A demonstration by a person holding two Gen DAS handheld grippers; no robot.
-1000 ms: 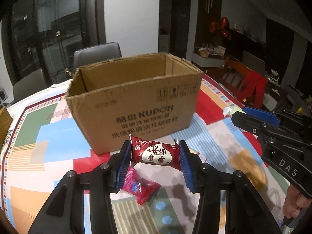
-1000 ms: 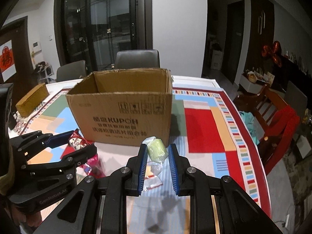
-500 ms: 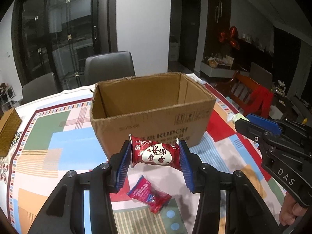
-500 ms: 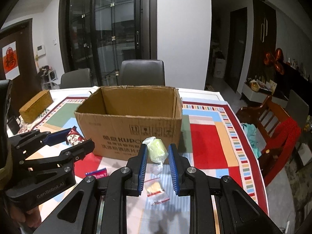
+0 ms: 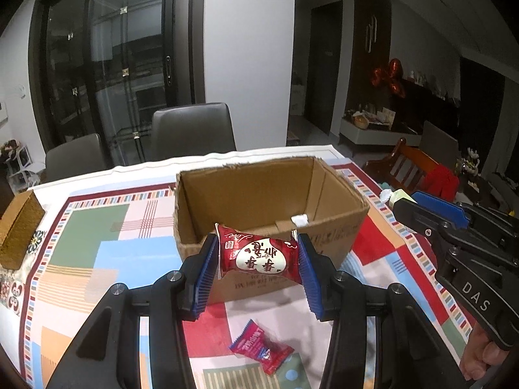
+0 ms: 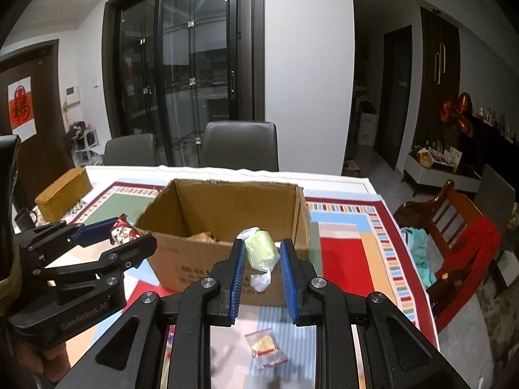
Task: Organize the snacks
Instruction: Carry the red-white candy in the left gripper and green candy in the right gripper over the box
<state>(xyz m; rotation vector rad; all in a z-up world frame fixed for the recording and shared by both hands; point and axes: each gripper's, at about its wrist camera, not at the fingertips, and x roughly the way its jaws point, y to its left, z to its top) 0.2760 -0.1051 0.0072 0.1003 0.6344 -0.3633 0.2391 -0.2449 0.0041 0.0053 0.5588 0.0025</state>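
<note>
The left gripper (image 5: 258, 259) was clamped on a red snack packet (image 5: 258, 255), its blue pads pressing the packet's two ends, and it hung in the air just before the near wall of the open cardboard box (image 5: 269, 194). The right gripper (image 6: 262, 261) was closed on a pale green wrapped sweet (image 6: 261, 249), whose clear twisted wrapper ends stuck out above and below the pads; it too was held up in front of the box's near wall, toward the box's right end.

The box stood on the table (image 5: 107, 236), which was covered with a cloth of coloured blocks, roughly midway across and nearer the far edge than the near one. Its flaps were gone or folded away and its inside showed bare cardboard walls; something brownish lay at the bottom in the right wrist view, too dim to name.

On the cloth toward the near edge, below the left gripper, lay a small red and pink candy wrapper (image 5: 261, 351). Below the right gripper lay a clear packet with a yellowish piece inside (image 6: 266, 347). A brown woven box (image 6: 63, 194) sat near the table's far left corner.
</note>
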